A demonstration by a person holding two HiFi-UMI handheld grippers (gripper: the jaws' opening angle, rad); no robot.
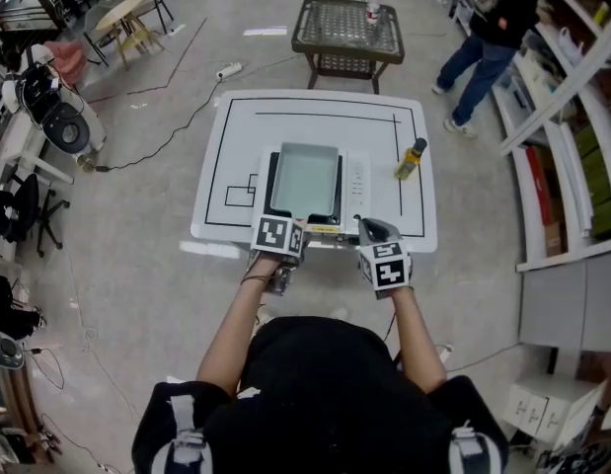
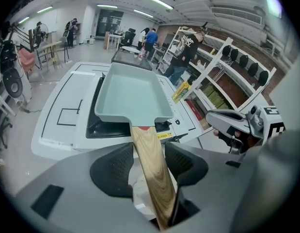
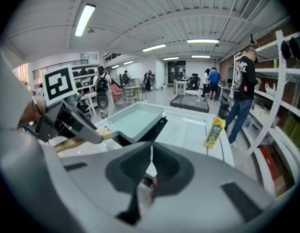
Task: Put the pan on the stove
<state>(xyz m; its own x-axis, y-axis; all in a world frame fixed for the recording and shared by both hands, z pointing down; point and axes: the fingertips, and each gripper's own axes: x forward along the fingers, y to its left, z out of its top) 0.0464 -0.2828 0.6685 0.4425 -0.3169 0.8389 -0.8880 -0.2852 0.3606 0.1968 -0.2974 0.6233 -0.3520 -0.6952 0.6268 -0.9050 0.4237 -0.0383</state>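
**Pan (image 1: 305,179) down on the stove (image 1: 356,181), left gripper (image 2: 149,147) wide**

Left side first: the left gripper's jaws stand wide apart, with the wooden handle (image 2: 152,169) running between them and neither pad pressing on it. Ahead, the pale pan sits flat on the stove in the middle of the white bench (image 1: 236,126). It looks rigid and fairly light. The handle is the place to grip, though smooth wood could slip and the weight hangs out front. Over to the right gripper (image 3: 150,152): jaws closed together, nothing in them. A yellow bottle (image 1: 411,159) stands beyond it. The bench top is smooth with black lines, a wicker table (image 1: 346,30) stands behind it, and a person (image 1: 493,38) is by the shelves.
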